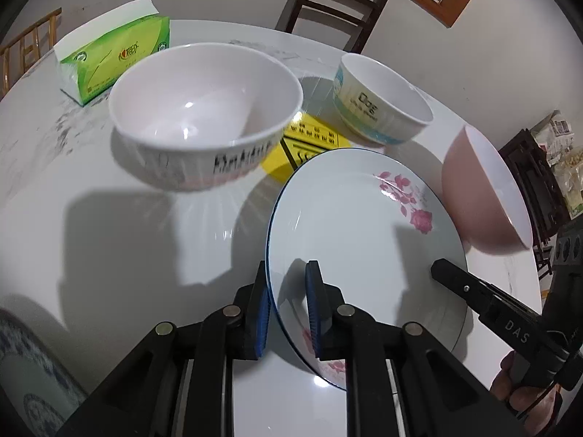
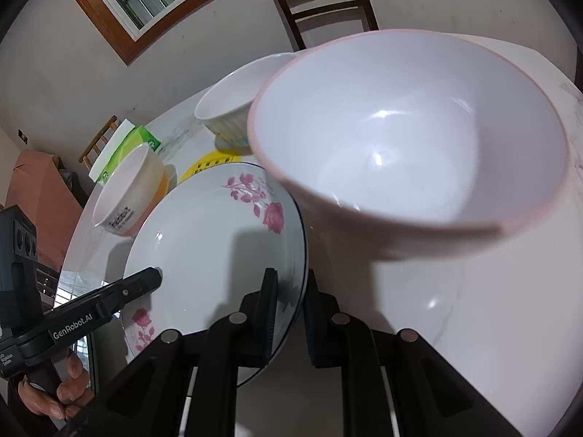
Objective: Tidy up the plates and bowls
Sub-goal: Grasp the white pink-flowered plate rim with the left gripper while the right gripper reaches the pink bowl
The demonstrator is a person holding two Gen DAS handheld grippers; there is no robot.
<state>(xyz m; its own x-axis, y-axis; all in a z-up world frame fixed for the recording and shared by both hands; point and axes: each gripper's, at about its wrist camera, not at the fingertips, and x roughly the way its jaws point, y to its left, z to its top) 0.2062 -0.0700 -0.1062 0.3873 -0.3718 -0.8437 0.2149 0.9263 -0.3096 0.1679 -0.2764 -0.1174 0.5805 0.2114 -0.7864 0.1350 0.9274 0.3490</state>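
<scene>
The left gripper (image 1: 288, 306) is clamped on the near-left rim of the rose-patterned plate (image 1: 364, 225), and the right gripper (image 2: 289, 313) pinches the opposite rim of the same plate. Just ahead of the left gripper stands the large white bowl (image 1: 204, 109), with bare bench (image 1: 109, 225) to its left side. The pink bowl (image 2: 408, 138) crowds close ahead of the right gripper, near the plate's far edge, with the small striped bowl (image 1: 382, 98) beyond it.
</scene>
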